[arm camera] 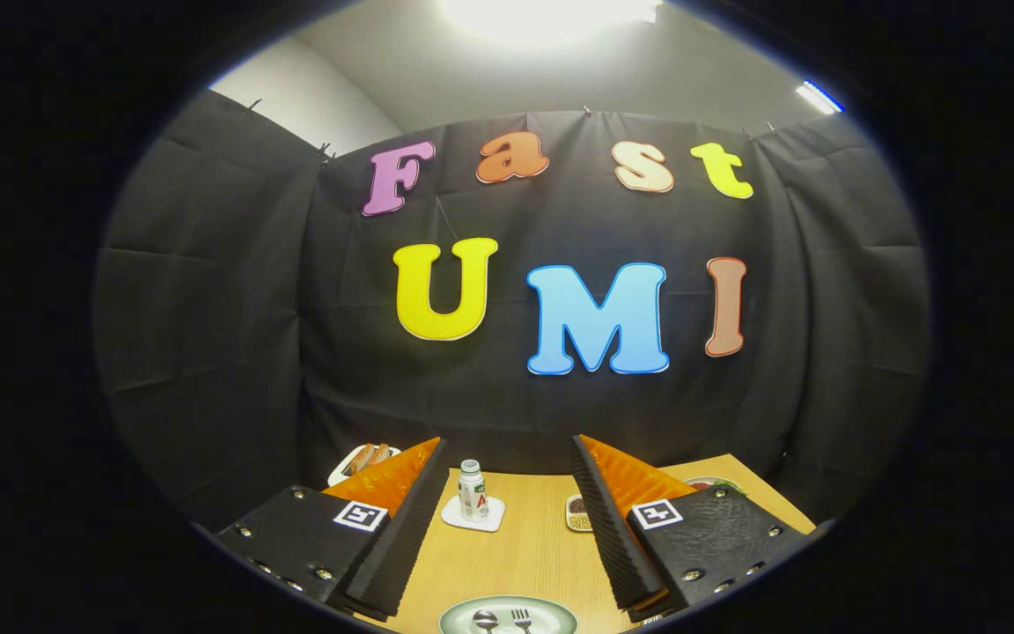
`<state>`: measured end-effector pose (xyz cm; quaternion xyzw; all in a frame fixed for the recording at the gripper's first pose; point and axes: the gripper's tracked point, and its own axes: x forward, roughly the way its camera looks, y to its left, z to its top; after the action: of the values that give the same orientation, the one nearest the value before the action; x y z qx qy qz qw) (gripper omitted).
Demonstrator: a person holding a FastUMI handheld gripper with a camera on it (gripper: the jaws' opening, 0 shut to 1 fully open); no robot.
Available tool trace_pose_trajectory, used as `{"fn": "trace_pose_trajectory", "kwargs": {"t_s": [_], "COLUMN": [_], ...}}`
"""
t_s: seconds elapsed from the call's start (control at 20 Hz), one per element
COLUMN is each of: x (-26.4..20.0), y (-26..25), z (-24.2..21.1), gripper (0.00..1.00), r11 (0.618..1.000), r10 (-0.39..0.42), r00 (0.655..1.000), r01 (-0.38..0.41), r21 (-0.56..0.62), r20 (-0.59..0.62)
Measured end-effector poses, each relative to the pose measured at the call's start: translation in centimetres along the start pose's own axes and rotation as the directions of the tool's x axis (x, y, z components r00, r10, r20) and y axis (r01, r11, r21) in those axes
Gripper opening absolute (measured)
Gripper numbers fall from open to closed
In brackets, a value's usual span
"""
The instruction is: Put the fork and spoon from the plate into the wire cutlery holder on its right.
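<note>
Gripper (507, 519) is hanging above the wooden table (525, 555) with fingers spread wide, gripping nothing. Near it, the plate (507, 616) is carrying the spoon (484, 620) and fork (522, 619). Farther away a small bottle (472, 490) is standing on a white coaster (473, 515); its label is too small to read.

We see the gripper (507, 519) with its two fingers spread wide apart, holding nothing, above a light wooden table (525, 555). Just below and between the fingers lies a round pale green plate (551, 616) carrying a metal spoon (484, 620) and a metal fork (522, 619) side by side. Beyond the fingers, a small white bottle (472, 490) stands upright on a white square coaster (491, 519). Near the right finger sits a small dish of dark bits (576, 512), and behind the left finger a white plate of brown food (364, 458).
</note>
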<state>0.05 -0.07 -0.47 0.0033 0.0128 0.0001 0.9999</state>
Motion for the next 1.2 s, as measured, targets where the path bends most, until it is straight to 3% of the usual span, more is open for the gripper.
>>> {"fn": "trace_pose_trajectory", "kwargs": {"t_s": [0.25, 0.4, 0.65, 0.85, 1.2], "x": [0.2, 0.6, 0.8, 0.0, -4.2], "y": [-0.1, -0.1, -1.3, -1.8, -2.2], "z": [-1.1, -3.9, -11.2, -18.2, -29.7], "gripper": [0.86, 0.86, 0.86, 0.86, 0.86], "r11": [1.000, 1.000, 0.999, 0.997, 0.993], "r10": [0.000, -0.002, -0.042, -0.065, -0.091], "r00": [0.999, 0.993, 0.935, 0.823, 0.526], "r01": [0.000, 0.003, 0.038, 0.035, -0.010], "r21": [0.004, 0.009, -0.017, -0.064, -0.114], "r20": [-0.038, -0.122, -0.351, -0.564, -0.846]}}
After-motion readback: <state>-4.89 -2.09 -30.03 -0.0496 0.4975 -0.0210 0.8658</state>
